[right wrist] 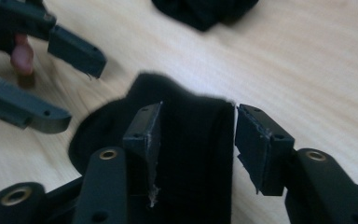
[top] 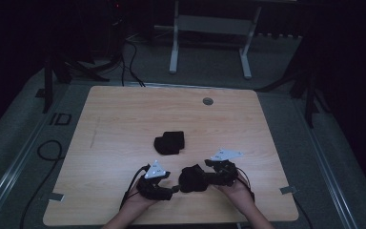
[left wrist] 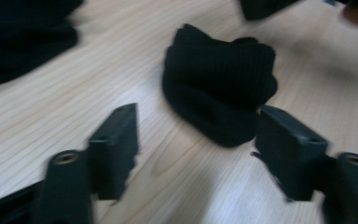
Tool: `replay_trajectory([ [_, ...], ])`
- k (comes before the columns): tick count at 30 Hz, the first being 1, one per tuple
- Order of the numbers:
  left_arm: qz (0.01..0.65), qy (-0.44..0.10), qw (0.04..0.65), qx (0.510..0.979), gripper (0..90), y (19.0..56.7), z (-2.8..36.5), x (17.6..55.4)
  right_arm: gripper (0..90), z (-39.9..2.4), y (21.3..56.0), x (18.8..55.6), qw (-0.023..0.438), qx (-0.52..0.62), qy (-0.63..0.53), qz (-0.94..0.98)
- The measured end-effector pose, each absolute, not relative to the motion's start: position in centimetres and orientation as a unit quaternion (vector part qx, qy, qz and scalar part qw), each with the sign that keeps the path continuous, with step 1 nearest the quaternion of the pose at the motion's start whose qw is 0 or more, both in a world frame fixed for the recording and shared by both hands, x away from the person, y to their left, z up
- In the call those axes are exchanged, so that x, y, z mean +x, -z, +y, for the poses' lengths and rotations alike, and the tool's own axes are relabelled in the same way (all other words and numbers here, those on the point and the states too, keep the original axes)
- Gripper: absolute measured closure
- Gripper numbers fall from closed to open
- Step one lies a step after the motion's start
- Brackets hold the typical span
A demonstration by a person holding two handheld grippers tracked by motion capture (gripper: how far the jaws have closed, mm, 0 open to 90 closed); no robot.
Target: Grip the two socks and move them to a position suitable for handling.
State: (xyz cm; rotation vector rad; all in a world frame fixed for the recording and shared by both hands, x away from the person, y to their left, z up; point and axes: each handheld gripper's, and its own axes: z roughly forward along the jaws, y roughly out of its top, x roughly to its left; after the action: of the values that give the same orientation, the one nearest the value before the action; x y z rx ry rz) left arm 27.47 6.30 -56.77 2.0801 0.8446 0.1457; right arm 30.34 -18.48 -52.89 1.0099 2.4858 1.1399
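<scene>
On a wooden table [top: 124, 119], a person's two hand-held grippers met over a folded black ribbed cloth [top: 191, 178] near the front edge. The right gripper [right wrist: 196, 140] had its jaws set apart with a fold of that cloth between them, not visibly pinched. The left gripper [left wrist: 198, 144] was open just beside the cloth, holding nothing. A second black cloth [top: 170, 142] lay folded at the table's middle, so one piece seemed finished and this one part-way through folding.

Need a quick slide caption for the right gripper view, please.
Right gripper with its jaws open around a folded black cloth on the wooden table; left gripper open nearby.
</scene>
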Motion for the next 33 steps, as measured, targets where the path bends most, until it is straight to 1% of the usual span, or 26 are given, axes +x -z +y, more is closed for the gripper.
replay_trajectory([
  [1, 0.337, -0.055, 0.426, 0.838, 43.4, 56.9, 6.0, 27.7, 51.1, -18.0, 54.4, 30.4, 0.105, 0.340, -0.367, 0.859],
  [2, 0.333, -0.055, 0.420, 0.842, 46.1, 56.9, 5.7, 28.0, 53.1, -18.0, 55.1, 30.7, 0.106, 0.344, -0.353, 0.864],
  [3, 0.331, -0.057, 0.413, 0.847, 46.1, 57.0, 5.5, 28.2, 53.1, -18.0, 55.1, 30.7, 0.106, 0.344, -0.353, 0.864],
  [4, 0.324, -0.057, 0.413, 0.849, 47.7, 57.0, 5.3, 28.3, 56.2, -18.0, 55.4, 30.9, 0.102, 0.346, -0.348, 0.865],
  [5, 0.316, -0.059, 0.409, 0.854, 47.7, 57.0, 5.2, 28.5, 56.2, -18.0, 55.4, 30.9, 0.102, 0.346, -0.348, 0.865],
  [6, 0.315, -0.065, 0.403, 0.857, 49.1, 56.9, 5.1, 28.6, 58.4, -18.0, 55.5, 30.8, 0.103, 0.343, -0.346, 0.867],
  [7, 0.314, -0.061, 0.402, 0.858, 53.1, 56.9, 5.0, 28.8, 66.8, -17.8, 55.6, 30.7, 0.107, 0.335, -0.345, 0.870],
  [8, 0.311, -0.057, 0.401, 0.860, 57.2, 56.8, 5.0, 29.0, 70.8, -17.7, 55.6, 30.6, 0.103, 0.332, -0.346, 0.871],
  [9, 0.311, -0.060, 0.399, 0.860, 57.2, 56.8, 4.9, 29.1, 70.8, -17.7, 55.6, 30.6, 0.103, 0.332, -0.346, 0.871],
  [10, 0.309, -0.061, 0.397, 0.862, 62.3, 56.8, 4.8, 29.1, 74.2, -17.6, 55.6, 30.6, 0.105, 0.329, -0.346, 0.872],
  [11, 0.306, -0.058, 0.397, 0.863, 74.1, 56.8, 4.8, 29.2, 78.1, -17.5, 55.6, 30.4, 0.110, 0.323, -0.344, 0.874],
  [12, 0.307, -0.058, 0.397, 0.863, 74.1, 56.8, 4.8, 29.2, 78.1, -17.5, 55.6, 30.4, 0.110, 0.323, -0.344, 0.874],
  [14, 0.314, -0.052, 0.405, 0.857, 85.7, 56.8, 5.0, 29.1, 79.5, -17.4, 55.3, 30.3, 0.115, 0.317, -0.343, 0.877],
  [17, 0.311, -0.061, 0.408, 0.856, 86.7, 56.5, 5.2, 28.9, 79.5, -17.7, 54.7, 30.1, 0.118, 0.316, -0.349, 0.874],
  [20, 0.313, -0.073, 0.422, 0.848, 87.0, 55.3, 5.7, 28.7, 79.5, -18.5, 52.4, 29.6, 0.130, 0.314, -0.382, 0.859],
  [21, 0.314, -0.089, 0.432, 0.841, 87.4, 54.2, 6.1, 28.5, 79.6, -18.8, 51.7, 29.5, 0.135, 0.313, -0.392, 0.855],
  [23, 0.313, -0.096, 0.438, 0.837, 87.4, 53.6, 6.4, 28.4, 79.8, -19.0, 51.0, 29.4, 0.137, 0.311, -0.400, 0.851],
  [24, 0.315, -0.108, 0.439, 0.835, 87.4, 53.1, 6.6, 28.3, 80.5, -19.3, 50.3, 29.2, 0.143, 0.310, -0.408, 0.847],
  [25, 0.314, -0.115, 0.441, 0.833, 87.4, 52.6, 7.0, 28.3, 80.6, -19.9, 49.1, 29.0, 0.160, 0.313, -0.419, 0.837],
  [26, 0.318, -0.111, 0.448, 0.828, 87.4, 52.2, 7.4, 28.3, 80.6, -19.9, 49.1, 29.0, 0.160, 0.313, -0.419, 0.837],
  [27, 0.319, -0.111, 0.456, 0.824, 87.5, 51.7, 7.8, 28.2, 81.3, -20.7, 48.1, 29.0, 0.150, 0.318, -0.438, 0.827],
  [30, 0.310, -0.130, 0.460, 0.822, 87.5, 50.2, 8.6, 27.7, 81.6, -21.1, 47.3, 28.8, 0.143, 0.315, -0.450, 0.823],
  [31, 0.307, -0.138, 0.455, 0.824, 87.5, 49.8, 8.7, 27.4, 82.1, -21.2, 47.0, 28.6, 0.150, 0.313, -0.452, 0.822],
  [32, 0.307, -0.160, 0.438, 0.829, 87.5, 49.4, 8.9, 27.2, 83.6, -21.2, 46.7, 28.4, 0.158, 0.312, -0.454, 0.819],
  [33, 0.308, -0.177, 0.430, 0.830, 87.5, 49.2, 9.3, 27.1, 83.8, -21.7, 46.0, 28.1, 0.194, 0.319, -0.452, 0.810],
])
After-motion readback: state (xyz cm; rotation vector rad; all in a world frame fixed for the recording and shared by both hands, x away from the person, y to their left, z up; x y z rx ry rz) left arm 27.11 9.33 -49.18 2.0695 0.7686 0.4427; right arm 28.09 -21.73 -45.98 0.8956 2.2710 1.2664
